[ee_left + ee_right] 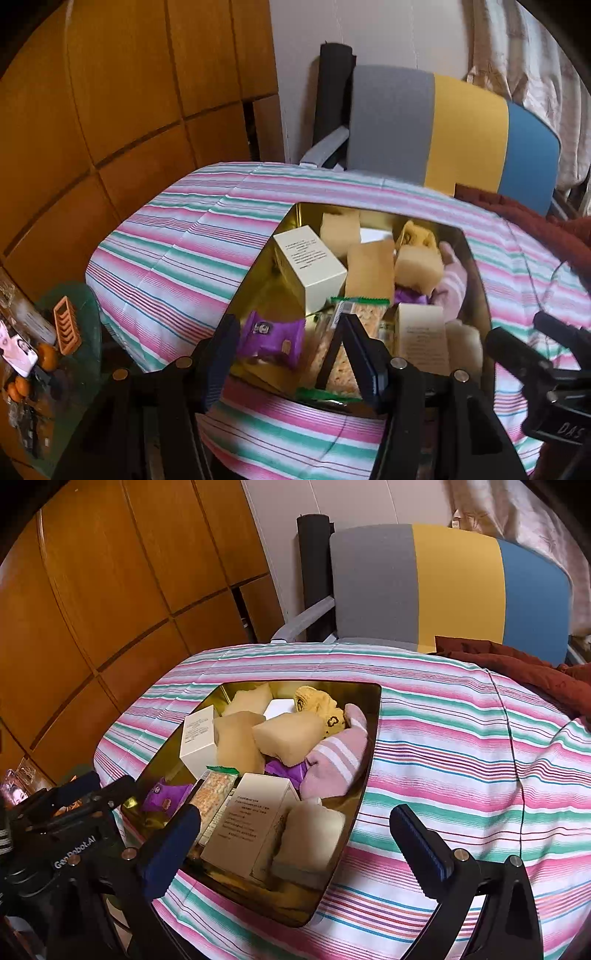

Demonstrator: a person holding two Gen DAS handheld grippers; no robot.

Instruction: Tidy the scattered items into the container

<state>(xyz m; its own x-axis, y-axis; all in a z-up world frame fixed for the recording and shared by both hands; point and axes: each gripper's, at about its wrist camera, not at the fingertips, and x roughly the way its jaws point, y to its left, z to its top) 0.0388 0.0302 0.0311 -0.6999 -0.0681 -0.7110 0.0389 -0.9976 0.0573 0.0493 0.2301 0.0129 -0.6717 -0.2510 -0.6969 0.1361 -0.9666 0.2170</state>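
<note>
Left wrist view: the left gripper [291,354] hangs over the near edge of the tin [291,221], fingers apart, nothing clamped between them. A purple packet [271,338] and a cracker pack [341,347] with green ends lie in the gap behind the fingers, at 12 o'clock from the tips; whether either pad touches them cannot be told. The right gripper's body shows at 3 o'clock.

Right wrist view: the right gripper [295,834] has its fingers spread wide and empty. One finger [173,843] stands over the tin's near left side, the other over the cloth [461,738] at 3 o'clock of the tin. A white box [251,819] and a beige sponge [312,836] lie between the fingers, inside the tin, apart from both pads.

The gold tin sits on the striped cloth, left of centre, and is heaped: a second white box [197,738] at 10 o'clock, beige sponges, a yellow sock [319,705] at 12 o'clock, a pink striped sock [334,760] at 2 o'clock. A chair [443,583] stands behind the table.
</note>
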